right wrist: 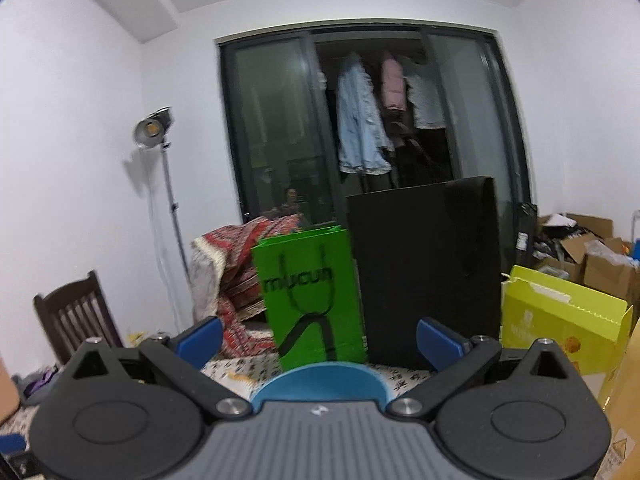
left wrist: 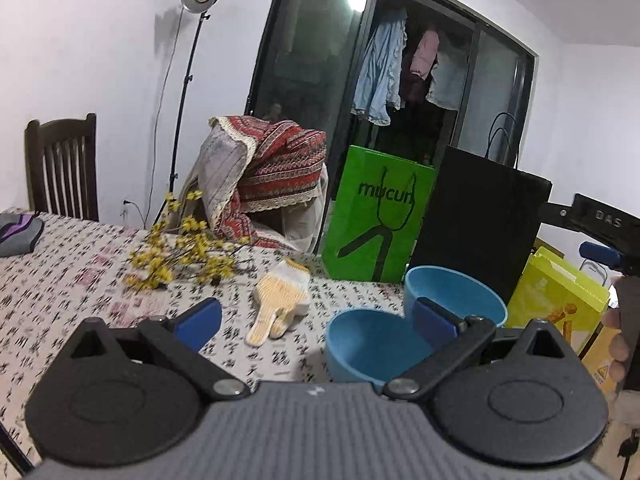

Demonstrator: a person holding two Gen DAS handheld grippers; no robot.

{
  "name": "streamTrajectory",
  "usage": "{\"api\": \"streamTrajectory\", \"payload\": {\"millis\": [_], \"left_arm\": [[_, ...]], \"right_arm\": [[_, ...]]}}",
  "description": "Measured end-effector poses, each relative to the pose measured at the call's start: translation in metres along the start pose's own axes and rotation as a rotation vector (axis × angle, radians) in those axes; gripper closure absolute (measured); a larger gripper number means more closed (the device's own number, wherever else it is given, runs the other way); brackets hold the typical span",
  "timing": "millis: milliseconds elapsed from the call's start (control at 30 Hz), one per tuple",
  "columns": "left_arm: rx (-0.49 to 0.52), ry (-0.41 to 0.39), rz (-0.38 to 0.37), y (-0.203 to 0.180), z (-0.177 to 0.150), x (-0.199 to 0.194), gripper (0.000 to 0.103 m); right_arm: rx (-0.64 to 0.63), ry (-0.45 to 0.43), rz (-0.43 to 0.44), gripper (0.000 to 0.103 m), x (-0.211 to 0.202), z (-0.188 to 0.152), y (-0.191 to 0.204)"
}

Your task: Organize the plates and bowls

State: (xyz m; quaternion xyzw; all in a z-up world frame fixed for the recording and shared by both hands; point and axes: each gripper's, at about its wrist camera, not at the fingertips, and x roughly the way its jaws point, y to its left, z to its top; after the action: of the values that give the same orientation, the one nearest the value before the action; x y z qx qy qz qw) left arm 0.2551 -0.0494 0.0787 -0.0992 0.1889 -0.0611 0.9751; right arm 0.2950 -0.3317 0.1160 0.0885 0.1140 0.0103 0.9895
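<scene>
With both the left tongs (left wrist: 316,320) and right tongs (right wrist: 318,338) spread wide and nothing gripped, the near blue bowl (left wrist: 372,348), touching the far blue bowl (left wrist: 456,296) by the worktop (left wrist: 80,280) far edge, could easily get knocked off.

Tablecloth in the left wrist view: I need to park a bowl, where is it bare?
Bare tablecloth lies left of the glove, in front of the yellow flowers. It is crowded on the right, where two blue bowls sit before the green bag and black bag.

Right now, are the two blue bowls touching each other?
Cannot tell. In the left wrist view the near blue bowl overlaps the far blue bowl, hiding any gap.
</scene>
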Motion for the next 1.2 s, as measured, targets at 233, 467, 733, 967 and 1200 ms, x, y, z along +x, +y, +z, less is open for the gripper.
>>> {"api": "streamTrajectory", "payload": {"millis": [233, 467, 733, 967, 1200], "left_arm": [[0.033, 0.001, 0.005, -0.027, 0.014, 0.027, 0.0], [0.013, 0.059, 0.018, -0.05, 0.022, 0.062, 0.0], [-0.007, 0.125, 0.084, -0.074, 0.026, 0.105, 0.0], [-0.049, 0.167, 0.121, -0.08, 0.026, 0.131, 0.0], [-0.149, 0.214, 0.156, -0.086, 0.032, 0.156, 0.0]], "right_arm": [[0.091, 0.091, 0.01, 0.0, 0.04, -0.011, -0.037], [0.147, 0.116, 0.002, 0.0, 0.052, -0.017, -0.056], [0.13, 0.17, -0.018, 0.001, 0.07, -0.026, -0.056], [0.158, 0.222, -0.017, 0.006, 0.084, -0.035, -0.063], [0.17, 0.236, -0.018, 0.007, 0.089, -0.037, -0.065]]}}
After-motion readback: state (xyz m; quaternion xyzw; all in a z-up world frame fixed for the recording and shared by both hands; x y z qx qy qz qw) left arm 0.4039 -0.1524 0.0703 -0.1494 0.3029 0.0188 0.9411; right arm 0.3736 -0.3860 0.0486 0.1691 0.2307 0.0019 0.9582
